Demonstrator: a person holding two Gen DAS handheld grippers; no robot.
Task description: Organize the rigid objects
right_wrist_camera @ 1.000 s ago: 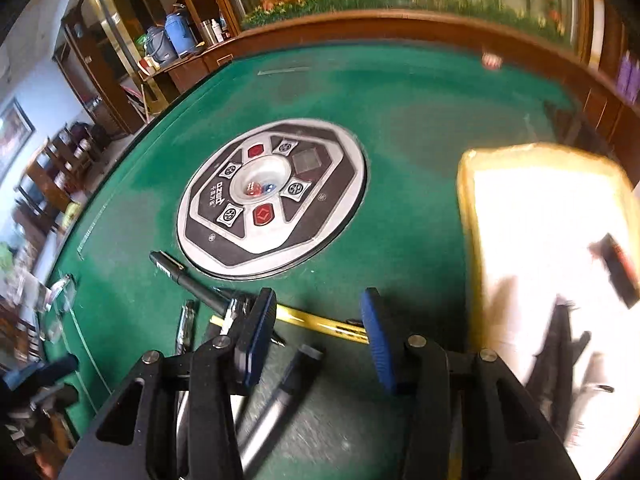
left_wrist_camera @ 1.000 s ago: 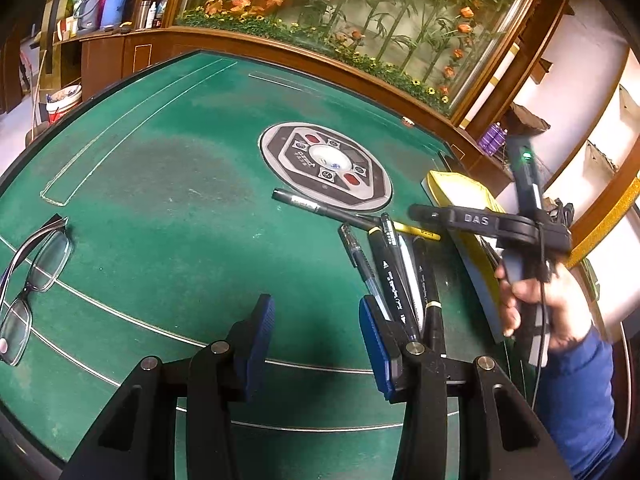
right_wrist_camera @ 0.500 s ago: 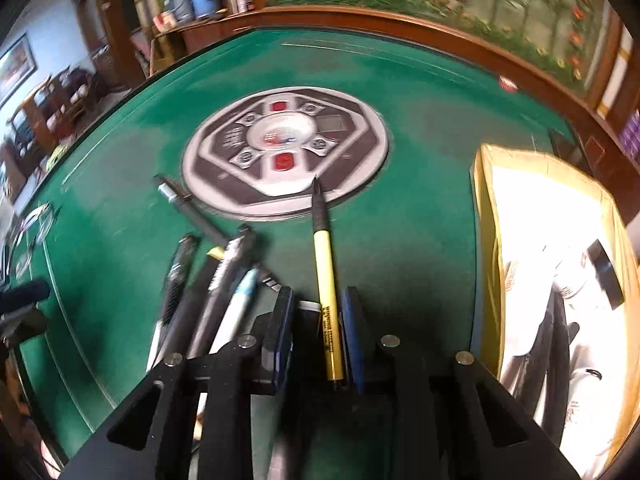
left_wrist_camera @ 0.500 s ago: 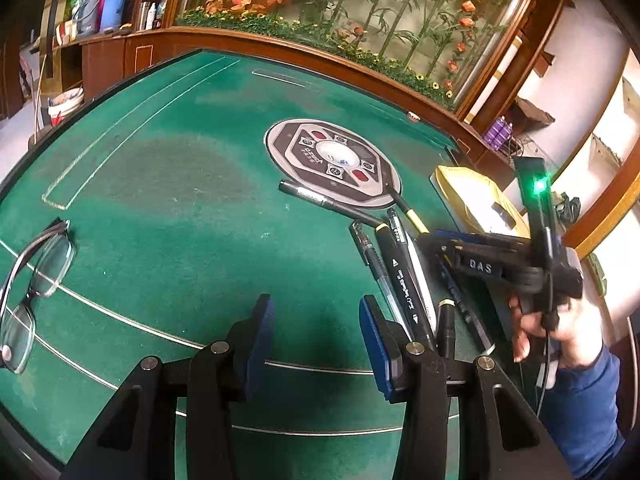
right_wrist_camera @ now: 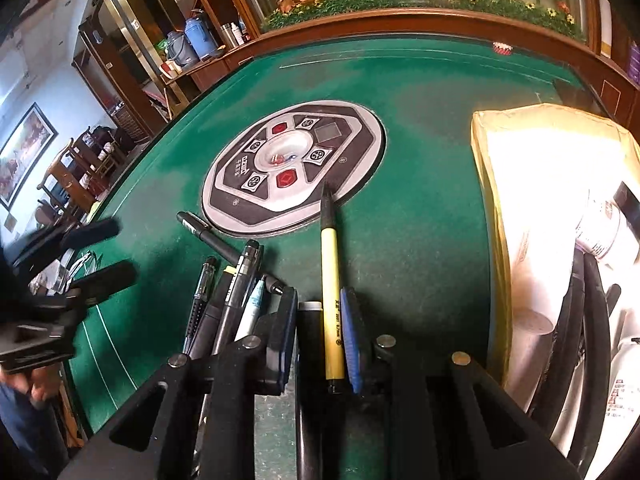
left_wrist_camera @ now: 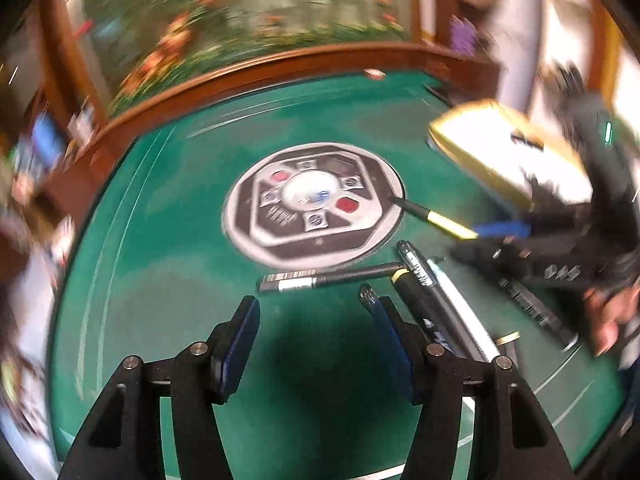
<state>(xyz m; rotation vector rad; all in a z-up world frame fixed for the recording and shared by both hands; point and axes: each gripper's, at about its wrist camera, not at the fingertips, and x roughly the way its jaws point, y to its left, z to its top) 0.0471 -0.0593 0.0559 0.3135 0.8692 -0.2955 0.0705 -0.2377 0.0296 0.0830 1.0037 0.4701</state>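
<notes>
Our right gripper (right_wrist_camera: 319,340) has its blue-padded jaws drawn in close around the yellow-barrelled pen with a black grip and tip (right_wrist_camera: 331,280). The pen lies lengthwise between the pads, pressed to the right one, with a gap on the left side where the pale end of a black marker (right_wrist_camera: 310,320) sits. The pen's tip reaches ahead of the claw to the rim of the round grey-and-black control panel (right_wrist_camera: 294,168) set in the green felt table (right_wrist_camera: 420,220).

Just left of this claw lies a cluster of dark pens and markers (right_wrist_camera: 236,280), fanned side by side. To its right stands the open yellow-edged pouch with a white lining (right_wrist_camera: 532,208), which has dark pens inside.

Our left gripper (left_wrist_camera: 316,344) hangs wide open and empty above the felt. A black marker with a striped end (left_wrist_camera: 328,278) lies crosswise just ahead of its fingers.
</notes>
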